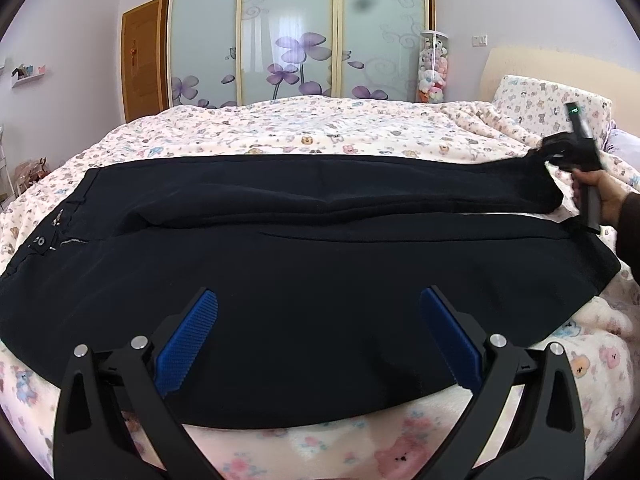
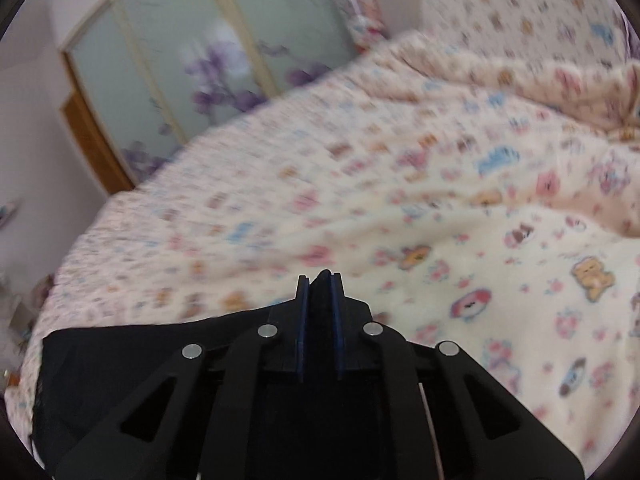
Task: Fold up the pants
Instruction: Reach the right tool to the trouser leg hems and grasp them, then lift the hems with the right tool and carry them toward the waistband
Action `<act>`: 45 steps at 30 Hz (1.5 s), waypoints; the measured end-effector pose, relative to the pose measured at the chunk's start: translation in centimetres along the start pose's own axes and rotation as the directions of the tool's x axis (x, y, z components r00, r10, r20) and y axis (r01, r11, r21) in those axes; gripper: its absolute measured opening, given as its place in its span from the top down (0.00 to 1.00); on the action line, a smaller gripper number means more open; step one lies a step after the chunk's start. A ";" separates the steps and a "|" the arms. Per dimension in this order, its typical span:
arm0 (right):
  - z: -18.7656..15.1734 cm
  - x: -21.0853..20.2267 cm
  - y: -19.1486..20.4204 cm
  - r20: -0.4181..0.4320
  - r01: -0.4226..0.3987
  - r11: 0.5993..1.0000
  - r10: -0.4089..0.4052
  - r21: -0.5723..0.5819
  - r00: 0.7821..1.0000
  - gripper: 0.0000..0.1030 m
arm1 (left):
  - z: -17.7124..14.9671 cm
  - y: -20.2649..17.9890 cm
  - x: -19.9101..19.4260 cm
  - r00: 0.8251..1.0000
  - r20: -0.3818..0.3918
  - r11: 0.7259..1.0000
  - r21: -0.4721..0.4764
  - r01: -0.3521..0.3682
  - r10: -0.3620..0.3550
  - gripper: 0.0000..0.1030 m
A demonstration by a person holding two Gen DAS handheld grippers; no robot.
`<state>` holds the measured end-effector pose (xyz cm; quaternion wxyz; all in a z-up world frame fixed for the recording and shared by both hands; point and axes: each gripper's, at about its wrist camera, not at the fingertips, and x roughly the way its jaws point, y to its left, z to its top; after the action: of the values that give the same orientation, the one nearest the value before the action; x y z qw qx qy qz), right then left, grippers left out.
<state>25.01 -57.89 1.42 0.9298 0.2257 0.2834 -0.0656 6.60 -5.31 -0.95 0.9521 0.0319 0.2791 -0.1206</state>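
**Dark pants spread across patterned bed, one hem pinched**

Laid flat across the bed with its cream fleece blanket printed with pastel bears: long black woven-fabric pants, waistband with metal button and zip to the left, legs running right. Smooth, matte cloth with soft creases and a long seam ridge between the two legs.

Beyond the pants, on the far side of the bed: frosted-glass sliding wardrobe doors with purple flower prints and pale gold frames. Left of those, a brown wooden door. Right of them, a clear cylinder stuffed with plush toys. Further right, past the hem end of the pants, a pillow in the same bear print against a beige headboard.

Nearest the camera, over the near leg of the pants: left gripper, black arms, ribbed blue pads, jaws spread wide with nothing pressed between them.

At the far right hem of the pants: right gripper, held in a person's hand, jaws closed tight on a fold of the black cloth, a peak of fabric showing between the blue pads. Blurred bedding beyond.
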 end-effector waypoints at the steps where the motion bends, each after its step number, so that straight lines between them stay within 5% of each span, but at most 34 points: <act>1: -0.3 -1.7 0.5 0.026 -0.037 0.999 0.037 -0.024 0.999 0.90 | 0.0 0.0 0.0 1.000 0.002 1.000 0.001 0.000 0.000 0.02; 11: -9.4 -13.4 2.7 0.024 -0.165 0.980 0.168 -0.111 0.985 0.92 | 0.3 0.4 -1.0 0.998 0.065 1.000 -0.015 0.008 -0.007 0.02; 16: -14.6 -15.4 2.4 -0.040 -0.101 0.989 0.097 -0.107 0.994 0.94 | 0.5 1.0 -1.2 0.997 0.074 0.999 -0.053 0.011 -0.007 0.02; 21: -16.2 -15.2 1.9 -0.142 0.028 0.993 -0.045 -0.118 0.989 0.97 | 0.6 1.7 -1.0 0.998 0.061 0.996 -0.093 0.010 -0.004 0.02; 23: -16.4 -15.3 1.7 -0.202 0.059 0.993 -0.078 -0.099 0.976 0.89 | 0.6 2.1 -0.9 0.998 0.057 0.994 -0.110 0.012 -0.006 0.02; 26: -16.6 -16.8 0.4 -0.216 0.013 0.997 0.003 0.071 0.976 0.54 | 0.6 2.5 -0.9 0.998 0.058 0.990 -0.139 0.018 -0.010 0.02; 27: -16.7 -17.2 -0.1 -0.203 -0.022 0.987 0.055 0.159 0.978 0.44 | 0.6 2.7 -1.0 0.998 0.060 0.989 -0.148 0.022 -0.013 0.02; 33: -17.5 -15.5 -0.7 -0.158 -0.136 0.836 0.255 0.531 0.954 0.54 | 0.7 3.1 -1.1 0.996 0.061 0.980 -0.182 0.079 -0.069 0.02; 41: -19.0 -12.2 -1.5 -0.077 -0.027 0.677 0.123 0.735 0.989 0.57 | 0.7 3.7 -0.7 0.996 0.047 0.969 -0.231 0.089 -0.080 0.02; 43: -19.0 -11.7 -1.7 -0.075 0.004 0.678 0.076 0.735 0.994 0.77 | 0.7 3.9 -0.6 0.996 0.044 0.966 -0.246 0.083 -0.075 0.02; 45: -19.0 -11.8 -2.2 -0.037 -0.018 0.663 0.069 0.749 0.997 0.84 | 0.6 4.3 -0.6 0.996 0.047 0.960 -0.267 0.087 -0.077 0.02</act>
<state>5.21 -51.19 -6.85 0.7476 0.5957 0.2546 -0.1468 7.51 -1.10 -0.17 0.9467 -0.1112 0.2768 -0.1215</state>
